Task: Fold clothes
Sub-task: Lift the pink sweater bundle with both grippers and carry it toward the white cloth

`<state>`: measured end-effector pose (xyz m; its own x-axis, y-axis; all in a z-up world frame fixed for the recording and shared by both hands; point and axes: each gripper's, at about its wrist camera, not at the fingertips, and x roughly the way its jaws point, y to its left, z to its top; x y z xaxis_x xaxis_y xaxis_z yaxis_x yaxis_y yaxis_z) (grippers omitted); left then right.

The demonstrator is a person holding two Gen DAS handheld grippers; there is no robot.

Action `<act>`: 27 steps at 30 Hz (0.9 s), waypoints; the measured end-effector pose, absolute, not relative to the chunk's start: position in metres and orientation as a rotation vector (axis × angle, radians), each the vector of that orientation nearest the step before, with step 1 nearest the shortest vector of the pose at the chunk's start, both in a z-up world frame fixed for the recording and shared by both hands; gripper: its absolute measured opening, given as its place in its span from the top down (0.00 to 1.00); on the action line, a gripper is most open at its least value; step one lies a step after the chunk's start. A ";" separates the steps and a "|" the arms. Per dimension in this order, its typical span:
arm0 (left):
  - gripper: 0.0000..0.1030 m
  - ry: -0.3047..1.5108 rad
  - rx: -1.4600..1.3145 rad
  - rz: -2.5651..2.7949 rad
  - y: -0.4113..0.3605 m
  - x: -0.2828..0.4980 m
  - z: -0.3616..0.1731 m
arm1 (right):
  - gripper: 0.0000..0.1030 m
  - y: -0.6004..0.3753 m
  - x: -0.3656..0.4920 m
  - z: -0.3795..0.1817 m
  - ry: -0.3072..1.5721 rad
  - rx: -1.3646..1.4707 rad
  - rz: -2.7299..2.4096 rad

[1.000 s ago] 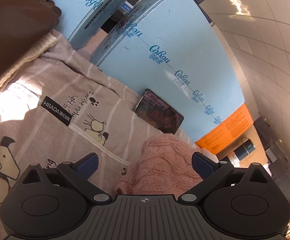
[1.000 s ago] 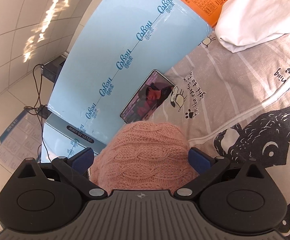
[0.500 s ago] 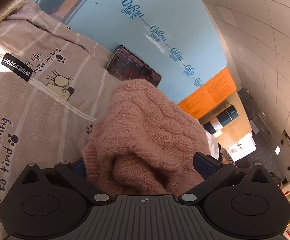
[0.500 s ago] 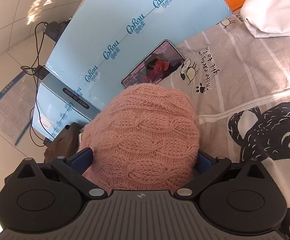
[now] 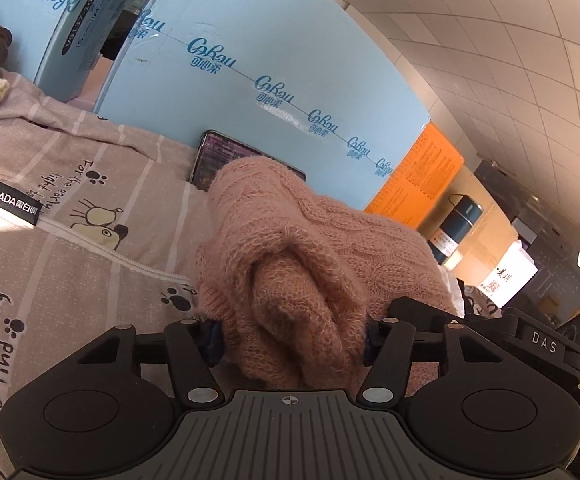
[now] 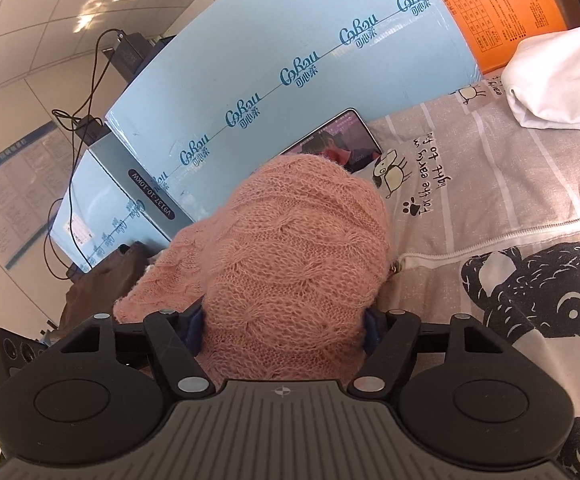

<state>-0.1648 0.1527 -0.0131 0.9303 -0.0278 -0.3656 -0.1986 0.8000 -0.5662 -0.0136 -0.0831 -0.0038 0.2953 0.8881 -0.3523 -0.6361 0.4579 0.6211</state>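
Both the left gripper [image 5: 290, 336] and the right gripper [image 6: 282, 328] are pinching bunched parts of the pink knit sweater [image 6: 290, 248], jaws nearly closed on it. It is sitting humped, seemingly doubled, on the printed bedsheet [image 6: 490, 200], so flattening is probably remaining.

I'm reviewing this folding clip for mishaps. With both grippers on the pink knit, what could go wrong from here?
1. The phone leans against the blue box right behind the pink sweater; swinging the knit forward could knock it flat.
2. The left gripper and right gripper each pinch a thick bunch, so layers may slip out unevenly.
3. The loose knit could snag on the bedding's zipper.
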 end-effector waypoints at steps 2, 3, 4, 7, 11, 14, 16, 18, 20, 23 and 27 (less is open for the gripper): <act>0.44 0.353 -0.644 0.092 0.146 -0.168 -0.010 | 0.35 -0.088 -0.014 -0.001 0.713 0.428 1.048; 0.44 0.344 -0.645 0.091 0.143 -0.169 -0.009 | 0.35 -0.091 -0.013 0.001 0.715 0.444 1.037; 0.44 0.335 -0.647 0.090 0.139 -0.171 -0.008 | 0.35 -0.095 -0.013 0.004 0.726 0.460 1.020; 0.44 0.342 -0.678 0.079 0.125 -0.171 -0.007 | 0.35 -0.113 -0.014 0.011 0.736 0.476 0.986; 0.44 0.366 -0.716 0.023 0.100 -0.157 -0.005 | 0.35 -0.143 -0.016 0.020 0.735 0.478 0.937; 0.44 0.375 -0.705 -0.022 0.078 -0.136 -0.005 | 0.36 -0.170 -0.012 0.028 0.702 0.470 0.886; 0.44 0.398 -0.692 -0.044 0.063 -0.118 -0.007 | 0.35 -0.186 -0.007 0.029 0.676 0.456 0.853; 0.44 0.422 -0.660 -0.068 0.048 -0.101 -0.008 | 0.35 -0.201 -0.002 0.024 0.671 0.457 0.807; 0.45 0.434 -0.621 -0.092 0.034 -0.083 -0.007 | 0.36 -0.216 0.007 0.020 0.675 0.473 0.764; 0.44 0.381 -0.588 -0.122 0.018 -0.054 0.009 | 0.36 -0.235 0.024 0.026 0.642 0.487 0.702; 0.44 0.310 -0.544 -0.162 -0.003 -0.014 0.031 | 0.36 -0.250 0.045 0.054 0.523 0.462 0.638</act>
